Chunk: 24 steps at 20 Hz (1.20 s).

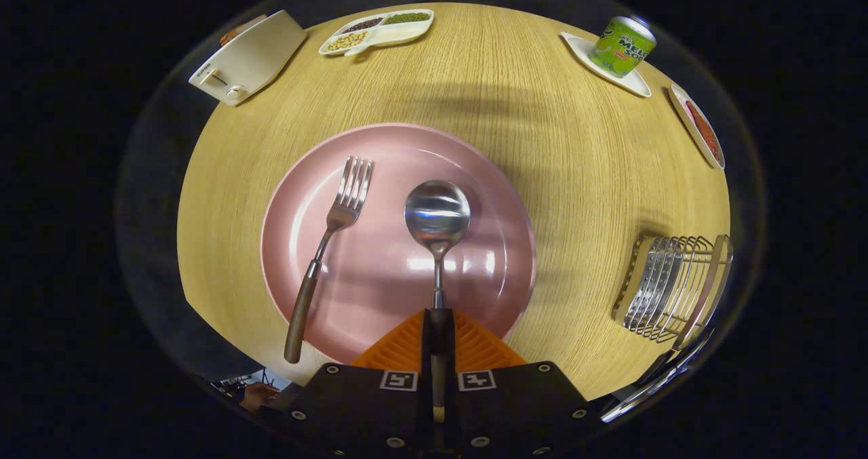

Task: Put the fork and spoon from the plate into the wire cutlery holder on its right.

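A pink plate (380,167) lies on the wooden table just ahead of my fingers. On its left half rests a metal fork (325,242) with a dark wooden handle, its handle end overhanging the near rim. My gripper (439,323) is shut on the spoon (437,215), both fingers pressing its handle, with the shiny bowl pointing away over the plate's middle. I cannot tell whether the spoon still touches the plate. The wire cutlery holder (671,289) stands to the right of the plate near the table's edge.
At the far left stands a white toaster (247,59). A divided white dish (376,32) with beans sits beside it. At the far right are a green can (620,45) on a white coaster and a small dish (702,133) with red contents.
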Motion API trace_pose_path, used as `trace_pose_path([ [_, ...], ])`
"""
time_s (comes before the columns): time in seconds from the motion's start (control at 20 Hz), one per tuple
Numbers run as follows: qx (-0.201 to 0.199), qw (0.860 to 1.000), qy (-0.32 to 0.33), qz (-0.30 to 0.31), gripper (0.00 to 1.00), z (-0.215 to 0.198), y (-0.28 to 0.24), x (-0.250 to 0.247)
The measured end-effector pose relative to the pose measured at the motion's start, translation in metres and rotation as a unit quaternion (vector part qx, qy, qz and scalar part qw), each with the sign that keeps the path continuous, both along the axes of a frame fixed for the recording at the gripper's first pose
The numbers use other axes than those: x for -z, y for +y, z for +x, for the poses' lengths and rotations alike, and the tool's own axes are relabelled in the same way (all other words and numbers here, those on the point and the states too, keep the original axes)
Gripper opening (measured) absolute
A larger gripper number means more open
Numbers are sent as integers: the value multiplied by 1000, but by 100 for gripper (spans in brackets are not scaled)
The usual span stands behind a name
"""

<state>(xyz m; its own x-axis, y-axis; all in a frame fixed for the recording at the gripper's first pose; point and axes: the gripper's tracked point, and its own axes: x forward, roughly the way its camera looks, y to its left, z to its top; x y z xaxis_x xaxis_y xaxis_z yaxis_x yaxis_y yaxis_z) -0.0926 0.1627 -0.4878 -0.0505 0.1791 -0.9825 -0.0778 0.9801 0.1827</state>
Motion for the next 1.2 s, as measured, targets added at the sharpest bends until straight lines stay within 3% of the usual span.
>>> trace_pose_path([
  [0.4, 47, 996, -66, 33, 4, 13, -30, -53],
  [0.85, 110, 987, -120, -12, 5, 6, -137, -115],
  [1.2, 122, 986, -97, -51, 4, -8, -206, -124],
])
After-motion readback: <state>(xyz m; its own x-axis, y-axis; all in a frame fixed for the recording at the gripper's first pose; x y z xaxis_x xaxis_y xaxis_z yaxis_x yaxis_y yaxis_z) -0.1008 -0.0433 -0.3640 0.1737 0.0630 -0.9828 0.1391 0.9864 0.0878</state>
